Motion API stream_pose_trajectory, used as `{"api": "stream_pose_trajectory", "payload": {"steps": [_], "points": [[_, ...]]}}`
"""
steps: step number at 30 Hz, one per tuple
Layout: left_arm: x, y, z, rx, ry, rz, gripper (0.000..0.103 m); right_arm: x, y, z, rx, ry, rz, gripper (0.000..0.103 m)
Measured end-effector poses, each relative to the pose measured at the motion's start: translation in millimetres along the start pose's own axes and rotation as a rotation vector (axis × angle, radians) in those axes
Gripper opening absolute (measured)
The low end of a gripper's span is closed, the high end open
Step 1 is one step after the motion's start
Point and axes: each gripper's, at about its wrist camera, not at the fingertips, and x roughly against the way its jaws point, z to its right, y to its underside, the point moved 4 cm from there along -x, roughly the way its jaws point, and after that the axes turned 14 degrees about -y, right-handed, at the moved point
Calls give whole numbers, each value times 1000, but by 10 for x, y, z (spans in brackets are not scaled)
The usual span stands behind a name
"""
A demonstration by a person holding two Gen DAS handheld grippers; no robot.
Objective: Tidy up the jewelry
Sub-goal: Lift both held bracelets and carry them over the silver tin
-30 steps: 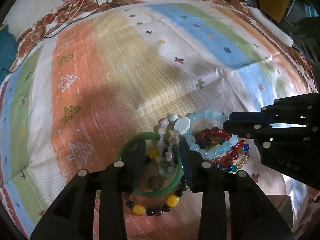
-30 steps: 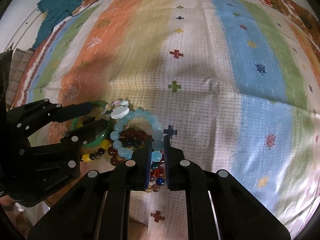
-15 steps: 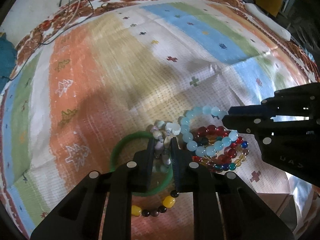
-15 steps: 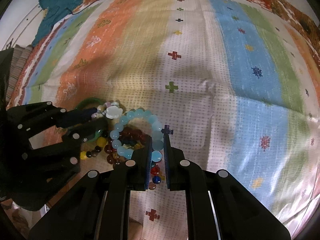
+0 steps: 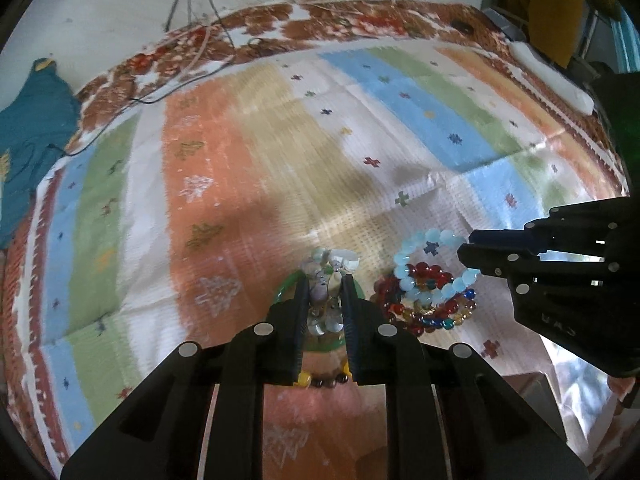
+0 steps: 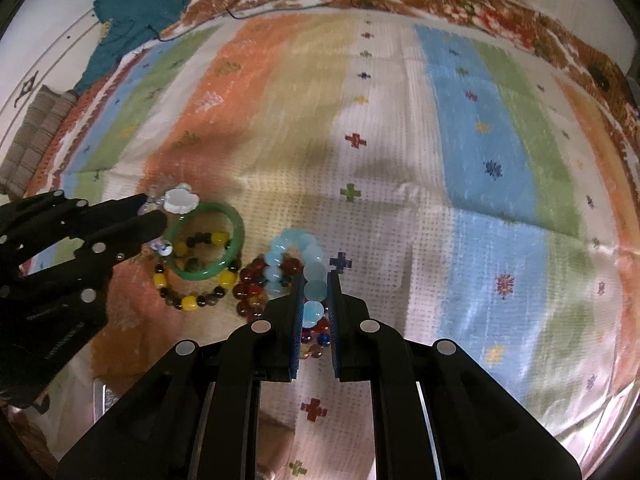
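My left gripper (image 5: 325, 280) is shut on a pale shell bracelet (image 5: 326, 276) with a white flower charm (image 6: 182, 200), lifting it above a green bangle (image 6: 236, 232) and a yellow-and-brown bead bracelet (image 6: 188, 302). My right gripper (image 6: 314, 280) is shut on a light blue bead bracelet (image 6: 310, 272), also in the left wrist view (image 5: 436, 240), held over a pile of red and multicoloured bead bracelets (image 5: 424, 308). The left gripper shows in the right wrist view (image 6: 150, 220), the right gripper in the left wrist view (image 5: 464, 252).
Everything lies on a striped cloth (image 6: 400, 120) of orange, yellow, white, blue and green bands. A teal garment (image 6: 136, 8) and cables (image 5: 192, 32) lie at the far edge. A white bar-shaped object (image 5: 552, 80) lies at the far right.
My left gripper closed on the shell bracelet and lifted it. Both grippers rose and drew apart, separating the shell bracelet and the light blue bracelet from the pile.
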Motion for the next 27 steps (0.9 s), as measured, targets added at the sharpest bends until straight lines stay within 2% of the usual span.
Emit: {"api": "stream_pose_trajectory", "payload": {"steps": [4,8,27], "points": [[140,65,-104,50,-21,-3,16,103,19,-74,28,26,25,12],[303,120,-158,83,-6,18,16,272,21,-139,46,32,83,12],[990,394,-116,127,21,109,16,844,306,-592,158,16,267,12]]}}
